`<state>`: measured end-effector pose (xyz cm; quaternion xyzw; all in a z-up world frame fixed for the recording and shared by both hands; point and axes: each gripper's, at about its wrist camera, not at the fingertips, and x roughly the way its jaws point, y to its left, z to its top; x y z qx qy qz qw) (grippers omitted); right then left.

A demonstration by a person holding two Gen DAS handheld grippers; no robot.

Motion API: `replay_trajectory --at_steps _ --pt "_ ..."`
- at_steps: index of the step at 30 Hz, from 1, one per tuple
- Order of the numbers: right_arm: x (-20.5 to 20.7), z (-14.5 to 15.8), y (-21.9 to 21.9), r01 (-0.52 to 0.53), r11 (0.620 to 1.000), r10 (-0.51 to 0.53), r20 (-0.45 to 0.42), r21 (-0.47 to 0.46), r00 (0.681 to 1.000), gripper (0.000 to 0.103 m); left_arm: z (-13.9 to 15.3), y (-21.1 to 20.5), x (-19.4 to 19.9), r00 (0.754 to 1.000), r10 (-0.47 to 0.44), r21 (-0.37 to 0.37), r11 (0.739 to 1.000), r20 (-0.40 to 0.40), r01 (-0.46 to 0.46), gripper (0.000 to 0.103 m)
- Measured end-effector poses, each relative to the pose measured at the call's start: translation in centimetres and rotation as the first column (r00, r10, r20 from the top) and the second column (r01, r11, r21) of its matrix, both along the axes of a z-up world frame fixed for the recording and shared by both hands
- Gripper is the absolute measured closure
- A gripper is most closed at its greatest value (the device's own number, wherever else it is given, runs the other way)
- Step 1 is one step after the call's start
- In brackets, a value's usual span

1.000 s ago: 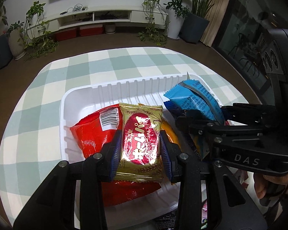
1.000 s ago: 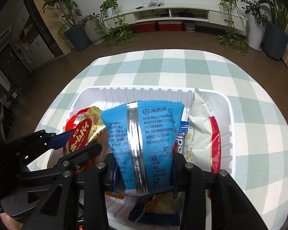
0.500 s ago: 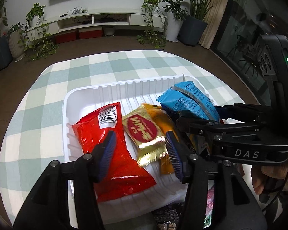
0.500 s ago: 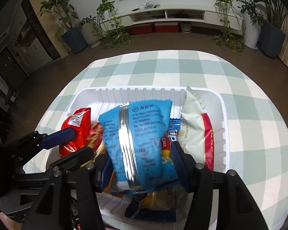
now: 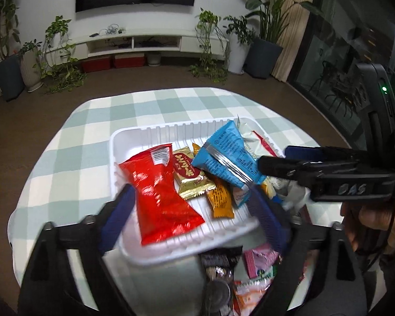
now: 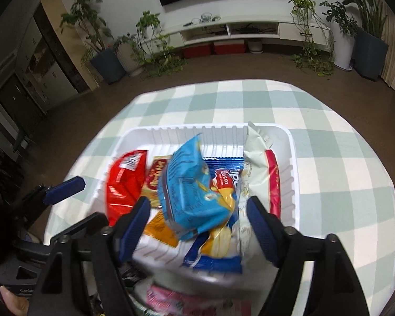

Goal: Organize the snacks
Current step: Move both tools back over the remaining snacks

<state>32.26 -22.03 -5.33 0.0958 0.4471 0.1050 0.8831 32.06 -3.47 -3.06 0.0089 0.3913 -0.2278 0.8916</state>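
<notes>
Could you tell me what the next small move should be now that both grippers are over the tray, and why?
Probably draw the left gripper back toward the loose snacks lying in front of the white tray and pick one. Both it and the right gripper are open and empty, the light blue packet and gold packet lie in the tray.

Dim room; fisheye-bent edges; foreground motion-blurred
</notes>
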Motion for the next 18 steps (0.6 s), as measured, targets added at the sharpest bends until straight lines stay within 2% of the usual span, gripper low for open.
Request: replay_trajectory --at_steps 4,7,9,12,14,18 --pt "-2.9 1.5 -1.4 0.036 0.996 -0.038 0.036 0.077 0.999 0.017 0.5 1.6 -2.4 1.0 0.022 -0.023 0.999 -0.004 -0.023 0.001" --pt "-5.9 2.3 -2.1 0.053 0.991 -0.062 0.068 0.126 0.996 0.012 0.6 2.4 -4.8 1.0 0.023 -0.03 0.999 0.003 -0.023 0.0" --pt "-7.9 2.5 -2.3 0.055 0.988 -0.069 0.09 0.142 0.994 0.008 0.3 2.5 -6.9 1.0 -0.004 0.001 1.0 0.023 0.004 0.0" --pt "-11.8 2.1 -2.4 0.059 0.986 -0.077 0.112 0.153 0.991 0.007 -0.6 2.8 -9.5 0.999 -0.012 0.056 0.998 0.038 0.01 0.0" --pt "-14.8 1.3 -2.4 0.065 0.983 -0.086 0.116 0.169 0.99 0.005 -1.6 3.2 -11.0 1.0 0.004 0.057 0.998 0.003 -0.004 0.0" --pt "-19.2 -0.9 -2.2 0.092 0.978 -0.109 0.083 0.189 0.991 0.005 -4.2 4.3 -12.8 0.989 0.068 0.044 0.997 -0.128 -0.062 0.0"
